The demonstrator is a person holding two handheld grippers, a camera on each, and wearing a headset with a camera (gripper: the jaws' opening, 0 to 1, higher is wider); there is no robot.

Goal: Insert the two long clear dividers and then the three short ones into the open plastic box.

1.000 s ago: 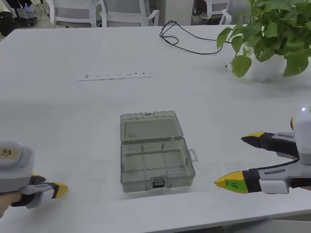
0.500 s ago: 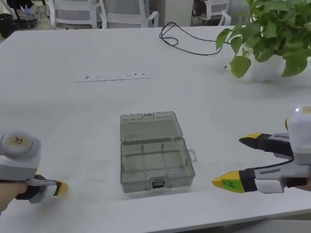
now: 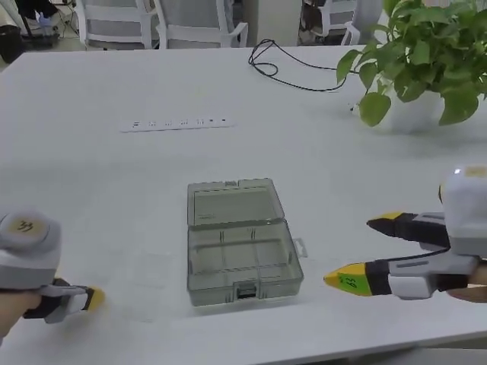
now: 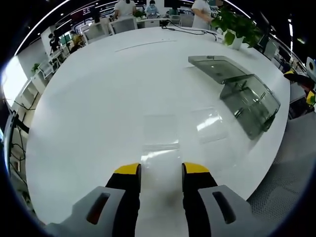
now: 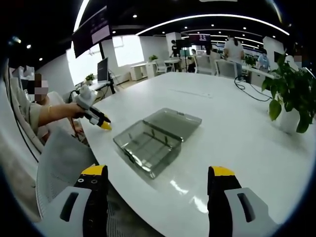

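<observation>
Clear dividers [image 4: 161, 129] flat on tabletop [image 3: 114, 190] beside open plastic box [image 3: 242, 255]; left gripper [image 4: 161, 169] and right gripper [image 3: 348, 251] fingers apart, empty; first pickup pending, likely a thin-edge pinch.

Looks like an open-plan office. Spread over a broad white tabletop [image 3: 114, 190]: a potted plant [image 3: 426, 53] at 2 o'clock, a loose black cable [image 3: 285, 65] at 1 o'clock, a white power strip [image 3: 176, 122] at 11 o'clock. Beyond the far edge at 12 o'clock, white office chairs [image 3: 202, 23]. In the right gripper view, under a dark ceiling with long curved light strips [image 5: 217, 19]: large screens [image 5: 94, 29] hung high at 10 o'clock, a monitor [image 5: 104, 69] on a stand below them, further white desks [image 5: 168, 63] at 12 o'clock, people standing [image 5: 232, 49] at 1 o'clock.
</observation>
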